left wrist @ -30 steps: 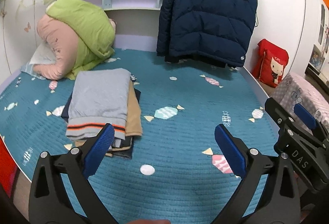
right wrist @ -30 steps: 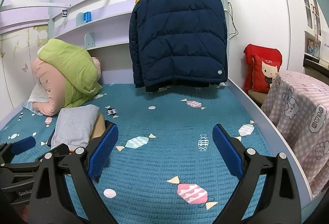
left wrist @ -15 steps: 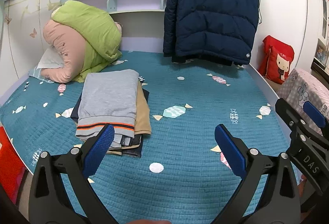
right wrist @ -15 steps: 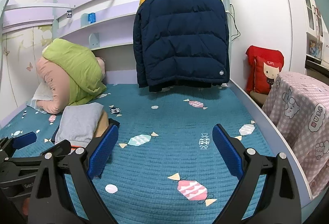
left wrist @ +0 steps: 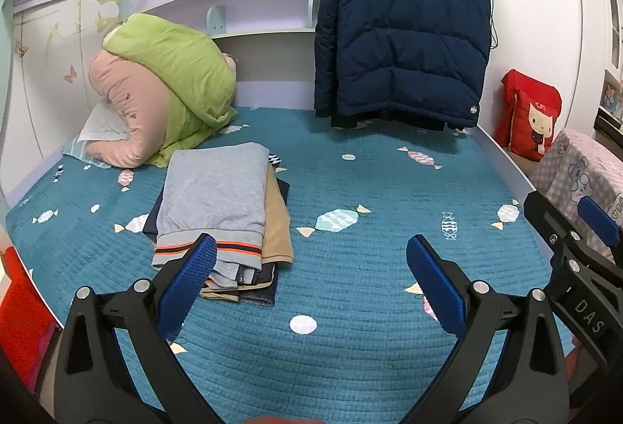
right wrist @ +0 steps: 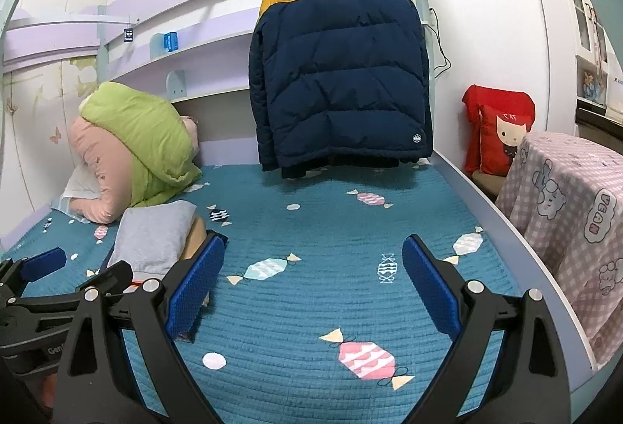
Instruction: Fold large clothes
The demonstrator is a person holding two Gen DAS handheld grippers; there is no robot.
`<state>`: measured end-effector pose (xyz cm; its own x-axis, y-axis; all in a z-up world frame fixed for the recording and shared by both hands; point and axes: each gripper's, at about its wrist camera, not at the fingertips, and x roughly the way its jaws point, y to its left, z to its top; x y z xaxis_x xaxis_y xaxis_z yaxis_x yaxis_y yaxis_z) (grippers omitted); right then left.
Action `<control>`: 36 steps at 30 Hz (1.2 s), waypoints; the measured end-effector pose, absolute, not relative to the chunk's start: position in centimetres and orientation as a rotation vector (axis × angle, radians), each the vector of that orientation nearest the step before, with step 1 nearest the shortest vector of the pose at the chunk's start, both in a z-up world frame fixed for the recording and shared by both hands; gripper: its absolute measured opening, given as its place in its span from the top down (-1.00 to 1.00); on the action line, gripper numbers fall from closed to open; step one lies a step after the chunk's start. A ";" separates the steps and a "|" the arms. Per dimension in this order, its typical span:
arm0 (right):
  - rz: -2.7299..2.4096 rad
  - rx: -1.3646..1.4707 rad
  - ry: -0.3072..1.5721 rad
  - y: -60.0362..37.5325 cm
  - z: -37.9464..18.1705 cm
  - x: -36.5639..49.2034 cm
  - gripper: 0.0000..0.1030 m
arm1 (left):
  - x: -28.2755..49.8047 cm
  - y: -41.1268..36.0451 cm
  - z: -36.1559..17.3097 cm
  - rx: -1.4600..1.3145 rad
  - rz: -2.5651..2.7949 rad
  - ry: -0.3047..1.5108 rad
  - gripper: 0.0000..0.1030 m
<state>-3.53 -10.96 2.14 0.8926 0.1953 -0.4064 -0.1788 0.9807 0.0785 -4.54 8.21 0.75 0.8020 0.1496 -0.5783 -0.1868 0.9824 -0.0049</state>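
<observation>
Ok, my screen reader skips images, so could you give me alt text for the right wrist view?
A navy and yellow puffer jacket hangs on a hanger over the far end of a teal candy-print bed. The open right gripper hovers empty in front; a stack of folded clothes lies left, beside the left gripper.

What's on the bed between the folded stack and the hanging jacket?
Only bare bedspread with its candy print lies between the stack and the jacket; both wrist views show it.
</observation>
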 end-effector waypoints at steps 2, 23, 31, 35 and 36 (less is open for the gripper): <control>0.192 0.037 0.425 -11.0 2.2 -3.5 -0.74 | -4.6 8.1 0.8 -0.057 0.184 0.613 -0.91; 0.179 0.043 0.425 -11.4 2.2 -3.5 -0.74 | -3.8 7.6 0.7 -0.040 0.184 0.628 -0.91; 0.172 0.037 0.417 -11.4 2.1 -3.6 -0.74 | -3.9 7.6 0.7 -0.039 0.182 0.625 -0.91; 0.169 0.040 0.418 -11.3 2.0 -3.7 -0.74 | -3.9 7.6 0.6 -0.037 0.181 0.625 -0.91; 0.169 0.041 0.418 -11.3 2.0 -3.7 -0.74 | -3.9 7.6 0.6 -0.037 0.181 0.625 -0.91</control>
